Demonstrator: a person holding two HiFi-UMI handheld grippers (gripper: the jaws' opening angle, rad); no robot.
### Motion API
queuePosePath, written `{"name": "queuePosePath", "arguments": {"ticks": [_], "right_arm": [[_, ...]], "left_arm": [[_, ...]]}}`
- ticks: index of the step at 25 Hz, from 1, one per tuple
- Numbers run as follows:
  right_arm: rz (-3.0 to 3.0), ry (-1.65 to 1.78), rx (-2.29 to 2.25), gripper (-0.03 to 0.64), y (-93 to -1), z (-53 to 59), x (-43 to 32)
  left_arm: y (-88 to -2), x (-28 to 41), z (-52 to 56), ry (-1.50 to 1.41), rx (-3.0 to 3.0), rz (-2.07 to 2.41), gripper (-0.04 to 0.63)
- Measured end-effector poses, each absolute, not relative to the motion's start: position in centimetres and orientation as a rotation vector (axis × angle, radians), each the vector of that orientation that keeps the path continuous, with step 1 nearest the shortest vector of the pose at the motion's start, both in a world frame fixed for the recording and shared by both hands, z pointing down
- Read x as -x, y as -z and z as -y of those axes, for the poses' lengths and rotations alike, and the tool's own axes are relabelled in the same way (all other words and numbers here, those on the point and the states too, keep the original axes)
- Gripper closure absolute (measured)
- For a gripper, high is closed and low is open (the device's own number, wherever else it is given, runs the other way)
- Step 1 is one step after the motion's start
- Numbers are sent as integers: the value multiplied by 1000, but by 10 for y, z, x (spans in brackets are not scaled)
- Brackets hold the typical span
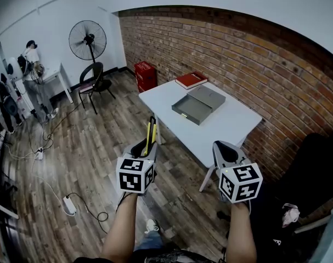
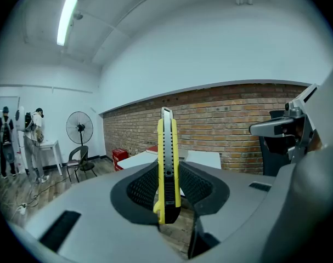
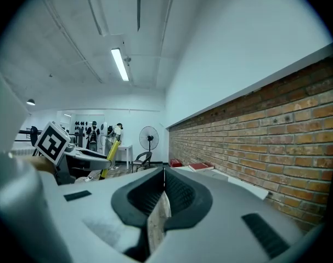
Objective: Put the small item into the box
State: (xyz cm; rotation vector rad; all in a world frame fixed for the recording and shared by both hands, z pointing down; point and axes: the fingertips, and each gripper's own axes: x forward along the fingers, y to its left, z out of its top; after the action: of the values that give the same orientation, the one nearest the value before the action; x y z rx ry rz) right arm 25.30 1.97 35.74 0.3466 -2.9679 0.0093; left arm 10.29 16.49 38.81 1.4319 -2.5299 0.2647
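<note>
Yellow utility knife [image 2: 168, 163] is clamped upright between the jaws of the left gripper [image 1: 146, 146], with the pads pressed on the flat sides of its lower handle. It is carried above the floor, near side, well apart from the table [image 1: 237, 122]. Right gripper [image 1: 227, 151]: jaws are brought together, nothing between them. Grey box [image 1: 198, 106] lies open on the far table, beside a red book [image 1: 191, 79]. The knife is judged light, rigid and smooth-sided, so slip is possible. Hold is best kept mid-handle, away from the blade end.
</note>
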Motion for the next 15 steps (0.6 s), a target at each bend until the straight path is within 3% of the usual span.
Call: {"name": "queuePosePath", "arguments": {"ticks": [15], "right_arm": [[2935, -14, -496, 597, -341, 3, -117]], "left_arm": [[-377, 48, -138, -302, -1519, 2472, 465]]}}
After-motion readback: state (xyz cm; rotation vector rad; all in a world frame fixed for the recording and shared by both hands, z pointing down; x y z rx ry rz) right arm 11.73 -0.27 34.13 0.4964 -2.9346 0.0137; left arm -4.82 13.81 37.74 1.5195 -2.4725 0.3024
